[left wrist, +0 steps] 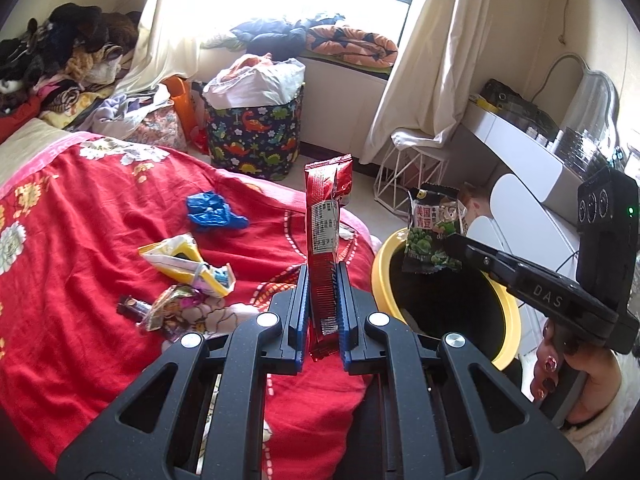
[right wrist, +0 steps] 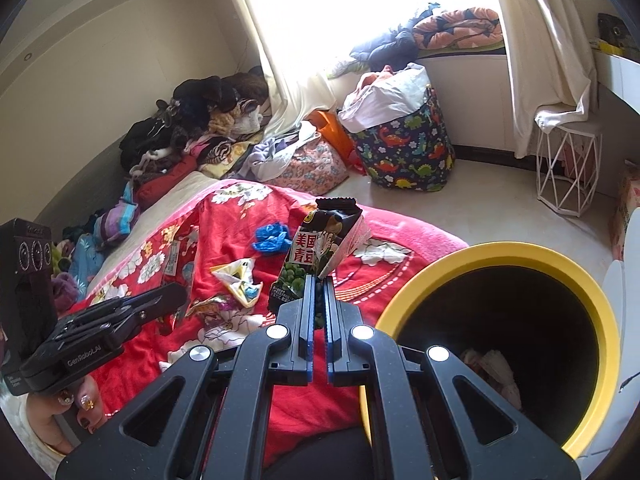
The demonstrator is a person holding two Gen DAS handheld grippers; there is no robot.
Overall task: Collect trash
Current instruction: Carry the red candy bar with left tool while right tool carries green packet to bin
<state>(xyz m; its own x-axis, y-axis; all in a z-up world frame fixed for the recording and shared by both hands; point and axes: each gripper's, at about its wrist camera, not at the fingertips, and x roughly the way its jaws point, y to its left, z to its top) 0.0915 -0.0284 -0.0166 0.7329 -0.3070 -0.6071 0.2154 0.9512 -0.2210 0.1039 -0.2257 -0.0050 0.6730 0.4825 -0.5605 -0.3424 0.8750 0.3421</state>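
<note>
Left gripper clamps 1 red wrapper, held upright. Right gripper clamps 1 green pea packet. In the left wrist view, the packet hangs over the yellow bin rim at 3 o'clock. Loose wrappers lie on the red blanket at 9 o'clock.

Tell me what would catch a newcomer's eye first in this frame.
Probably the two snack packets held up in the air: a red wrapper clamped upright in the left gripper, and a green pea packet pinched by the right gripper. Next, the yellow-rimmed bin beside the red floral blanket, where more wrappers lie.
</note>
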